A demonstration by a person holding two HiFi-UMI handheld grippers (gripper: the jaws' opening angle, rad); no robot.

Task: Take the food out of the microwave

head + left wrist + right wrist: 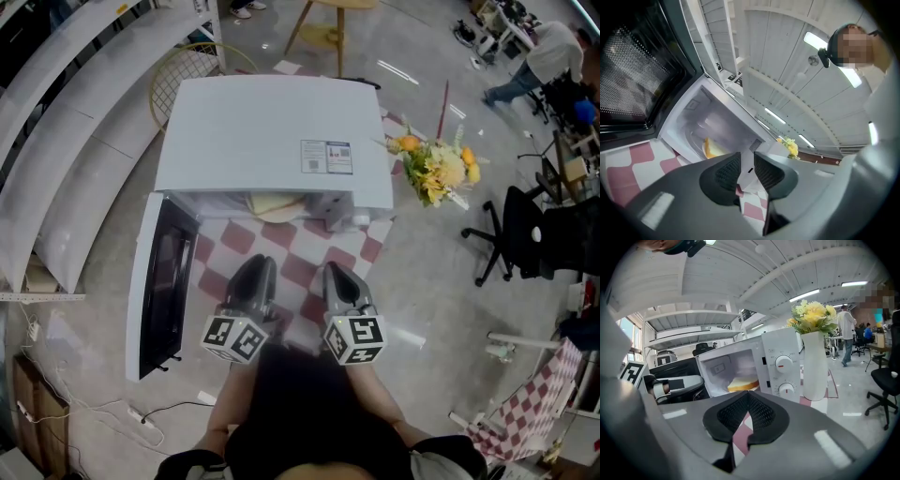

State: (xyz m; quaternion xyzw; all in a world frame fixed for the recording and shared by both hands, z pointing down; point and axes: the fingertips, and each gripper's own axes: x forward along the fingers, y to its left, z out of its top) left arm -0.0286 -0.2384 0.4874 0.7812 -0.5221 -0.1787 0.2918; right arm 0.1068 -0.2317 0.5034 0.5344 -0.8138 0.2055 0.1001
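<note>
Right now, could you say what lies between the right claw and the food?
Between the right claw and the food lies only bare checkered cloth, seen in the right gripper view.

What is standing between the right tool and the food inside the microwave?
Nothing visible. The microwave door hangs open to the left, and the food lies in the open cavity ahead of the right tool, with only checkered cloth under the path.
</note>
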